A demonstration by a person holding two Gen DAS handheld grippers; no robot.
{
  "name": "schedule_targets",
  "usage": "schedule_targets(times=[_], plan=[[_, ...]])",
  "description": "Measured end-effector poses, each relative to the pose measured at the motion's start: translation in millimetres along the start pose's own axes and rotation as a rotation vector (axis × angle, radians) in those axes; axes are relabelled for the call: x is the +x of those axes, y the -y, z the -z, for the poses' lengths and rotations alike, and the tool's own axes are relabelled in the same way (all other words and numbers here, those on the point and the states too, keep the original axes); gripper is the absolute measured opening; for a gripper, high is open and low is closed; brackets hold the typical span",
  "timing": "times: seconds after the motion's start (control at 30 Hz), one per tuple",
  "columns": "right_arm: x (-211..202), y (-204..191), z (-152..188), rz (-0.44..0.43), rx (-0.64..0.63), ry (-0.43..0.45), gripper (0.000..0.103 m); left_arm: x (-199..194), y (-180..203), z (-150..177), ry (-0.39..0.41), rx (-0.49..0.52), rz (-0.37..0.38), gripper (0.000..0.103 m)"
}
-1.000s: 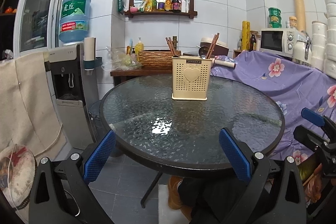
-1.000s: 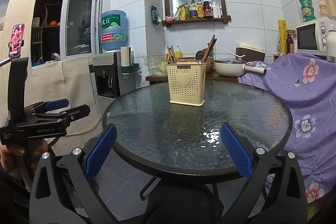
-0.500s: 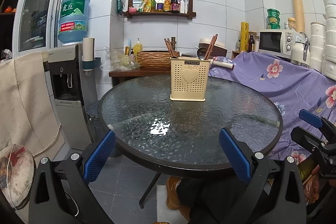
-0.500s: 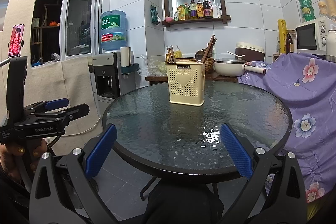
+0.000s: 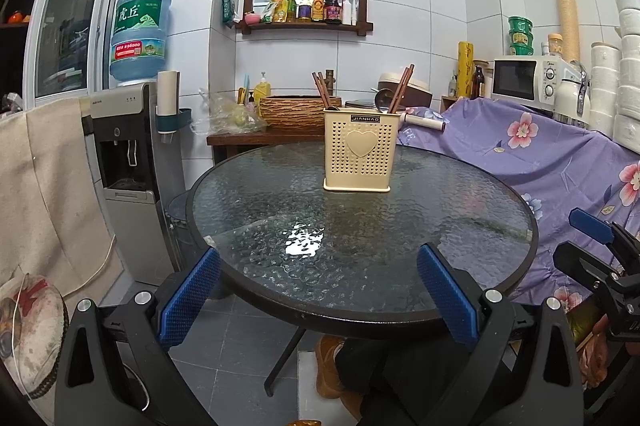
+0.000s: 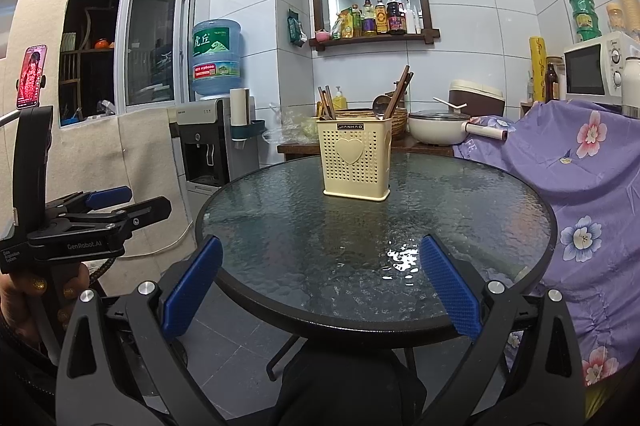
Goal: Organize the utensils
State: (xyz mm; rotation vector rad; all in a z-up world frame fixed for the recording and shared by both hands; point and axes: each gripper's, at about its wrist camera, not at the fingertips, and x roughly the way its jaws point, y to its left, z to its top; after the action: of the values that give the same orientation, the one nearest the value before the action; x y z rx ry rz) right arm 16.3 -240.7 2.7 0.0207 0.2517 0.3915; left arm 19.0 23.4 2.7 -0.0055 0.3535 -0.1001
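Utensil holder (image 5: 357, 149): cream plastic, perforated, heart on the front face, label strip at the top rim. Stands upright on the round glass worktop (image 5: 460, 226), toward its far side, about midway left to right. From the right wrist view the holder (image 6: 354, 158) sits far and slightly left of centre.

Contents: dark wooden chopsticks (image 5: 402, 90) lean up and right out of the holder's right part; another pair (image 5: 320, 89) leans left from its left part. A metal spoon bowl (image 6: 380, 103) shows above the rim between the two groups.

Left tongs (image 5: 320, 296): blue-padded fingers wide apart, nothing between them, held at the near edge of the worktop, well apart from the holder.

Right tongs (image 6: 322, 288): fingers likewise spread wide, empty, at the near edge, well apart from the holder. In the left wrist view the right tongs (image 5: 588, 242) show at the far right edge, over the purple cloth.

Surroundings: purple flowered cloth (image 5: 560, 154) drapes over furniture right of the worktop. Water dispenser (image 5: 132, 162) with a blue bottle stands to the left. Wall shelf (image 5: 306, 24) with bottles hangs behind. Microwave (image 5: 528, 82) far right. A white pot (image 6: 438, 132) sits on the wooden side table behind the holder.
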Motion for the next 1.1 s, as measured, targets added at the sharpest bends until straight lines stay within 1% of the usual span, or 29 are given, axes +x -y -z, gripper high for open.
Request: schedule_targets(times=[0.93,1.1], plan=[[-0.1,-0.5,-0.4,0.000,0.001,0.000,0.097,0.7,0.5,0.8,-0.004,-0.001,0.002,0.097],[-0.9,-0.8,0.9,0.005,-0.015,0.005,0.097,-0.1,0.8,2.2,-0.004,-0.004,0.008,0.097]])
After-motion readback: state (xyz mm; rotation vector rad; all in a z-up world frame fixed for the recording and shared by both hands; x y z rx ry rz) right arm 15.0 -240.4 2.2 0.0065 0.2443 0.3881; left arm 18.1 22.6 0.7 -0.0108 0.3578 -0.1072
